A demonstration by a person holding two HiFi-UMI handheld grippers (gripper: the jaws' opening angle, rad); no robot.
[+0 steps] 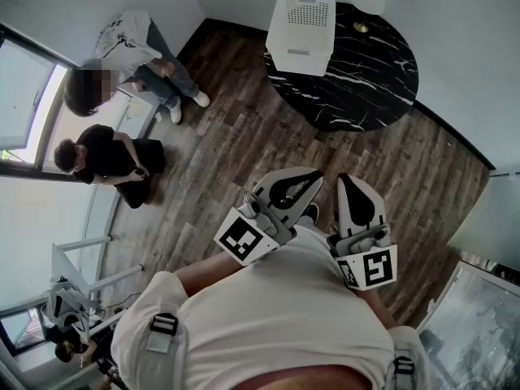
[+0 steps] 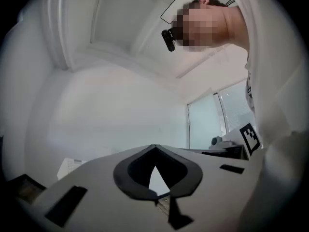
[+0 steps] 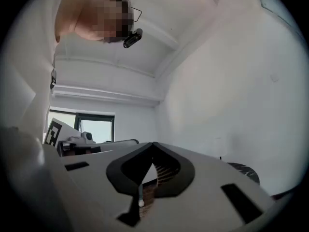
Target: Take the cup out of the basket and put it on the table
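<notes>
While both grippers sit drawn in against the torso, I note the left gripper has its jaws closed tip to tip, with nothing between them. The right gripper is the same, closed and empty. The white basket stands at the left edge of the round black marble table, well apart from both grippers across the wood floor. I cannot make out the cup in any view. Two people sit by the window.
</notes>
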